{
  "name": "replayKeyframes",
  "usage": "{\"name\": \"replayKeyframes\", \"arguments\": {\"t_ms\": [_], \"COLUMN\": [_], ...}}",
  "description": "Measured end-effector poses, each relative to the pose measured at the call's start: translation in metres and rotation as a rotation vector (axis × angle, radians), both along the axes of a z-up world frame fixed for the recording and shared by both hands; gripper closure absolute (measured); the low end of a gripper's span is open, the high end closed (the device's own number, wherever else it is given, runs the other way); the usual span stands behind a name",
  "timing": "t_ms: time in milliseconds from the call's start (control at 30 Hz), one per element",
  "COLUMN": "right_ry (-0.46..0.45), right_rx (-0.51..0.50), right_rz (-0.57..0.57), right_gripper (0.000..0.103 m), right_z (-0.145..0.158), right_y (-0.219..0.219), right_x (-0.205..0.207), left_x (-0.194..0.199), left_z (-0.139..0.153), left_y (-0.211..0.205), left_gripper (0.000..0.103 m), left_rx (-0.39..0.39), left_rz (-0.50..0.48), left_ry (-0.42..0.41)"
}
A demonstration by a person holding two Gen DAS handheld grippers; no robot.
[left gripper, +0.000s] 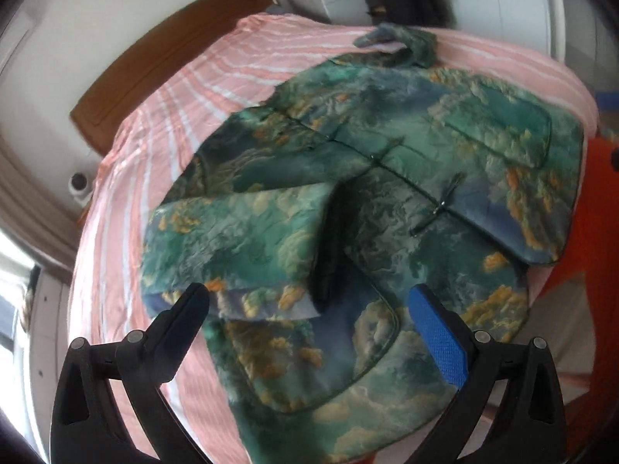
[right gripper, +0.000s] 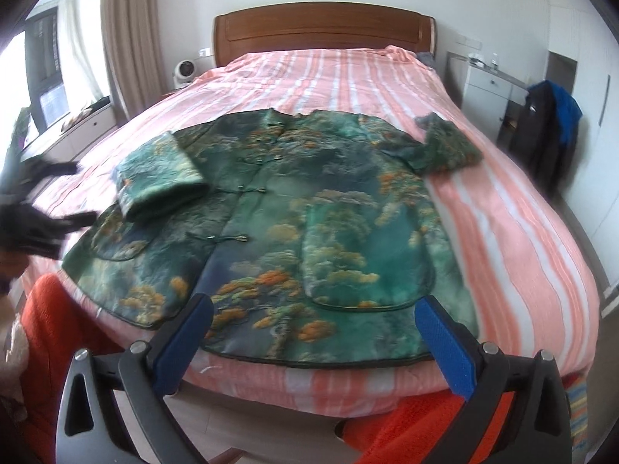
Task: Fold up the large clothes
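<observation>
- Green patterned jacket (right gripper: pixel 271 208) spread front-up on a pink striped bed (right gripper: pixel 503 232), collar toward the wooden headboard (right gripper: pixel 325 27), hem near the foot edge.
- One sleeve (right gripper: pixel 162 170) folded in over the jacket's body, cuff opening dark and facing the front closure in the left wrist view.
- Other sleeve (right gripper: pixel 448 147) lying out to the side on the bed, bent near its end.
- Front closed by knotted fastenings down the middle; two rounded patch pockets on the lower panels.
- Left gripper (left gripper: pixel 309 309) hovering above the folded sleeve and lower panel, jaws at full spread, nothing between them, no contact with the cloth.
- Right gripper (right gripper: pixel 313 317) held over the hem at the foot of the bed, jaws wide apart, empty, clear of the fabric.
- Left gripper also visible as a blurred dark shape at the left edge of the right wrist view.
- Orange cloth (right gripper: pixel 50 309) low in front of the bed.
- White cabinet (right gripper: pixel 491 89) and dark hanging clothes (right gripper: pixel 545 131) beside the bed on the right; curtain (right gripper: pixel 131 31) and window on the left.
</observation>
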State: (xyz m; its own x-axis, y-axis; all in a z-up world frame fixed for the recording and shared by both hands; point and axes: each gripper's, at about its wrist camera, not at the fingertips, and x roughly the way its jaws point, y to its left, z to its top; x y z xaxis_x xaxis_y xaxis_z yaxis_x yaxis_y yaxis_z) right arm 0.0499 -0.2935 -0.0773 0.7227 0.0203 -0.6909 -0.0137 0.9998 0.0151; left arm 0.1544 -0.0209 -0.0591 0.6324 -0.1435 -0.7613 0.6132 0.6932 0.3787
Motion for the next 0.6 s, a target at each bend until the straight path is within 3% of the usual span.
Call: {"name": "replayKeyframes", "arguments": {"t_ms": [100, 167, 233, 267, 333, 433, 533, 600], "right_ry": [-0.006, -0.015, -0.021, -0.023, -0.029, -0.044, -0.06, -0.074], "right_rx": [-0.008, -0.027, -0.052, -0.059, -0.071, -0.09, -0.098, -0.1], "right_rz": [0.034, 0.05, 0.056, 0.057, 0.071, 0.098, 0.114, 0.13], "right_gripper": [0.0, 0.0, 0.0, 0.0, 0.0, 0.0, 0.0, 0.0], "right_z": [0.002, 0.004, 0.005, 0.005, 0.005, 0.005, 0.007, 0.009], "right_y": [0.012, 0.019, 0.024, 0.025, 0.029, 0.037, 0.04, 0.044], "right_x": [-0.003, -0.008, -0.014, -0.016, -0.021, -0.024, -0.021, -0.022], "left_x": [0.041, 0.066, 0.083, 0.087, 0.089, 0.09, 0.097, 0.1], "left_z": [-0.032, -0.045, -0.046, -0.039, -0.014, 0.033, 0.071, 0.08], "left_y": [-0.008, -0.001, 0.014, 0.024, 0.051, 0.113, 0.206, 0.272], "left_gripper": [0.001, 0.022, 0.082, 0.091, 0.09, 0.091, 0.091, 0.091], "left_rx": [0.067, 0.052, -0.049, -0.126, -0.263, -0.431, -0.584, -0.622], "left_rz": [0.046, 0.117, 0.174, 0.21, 0.269, 0.401, 0.623, 0.814], "left_ry": [0.043, 0.082, 0.177, 0.209, 0.203, 0.123, 0.026, -0.043]}}
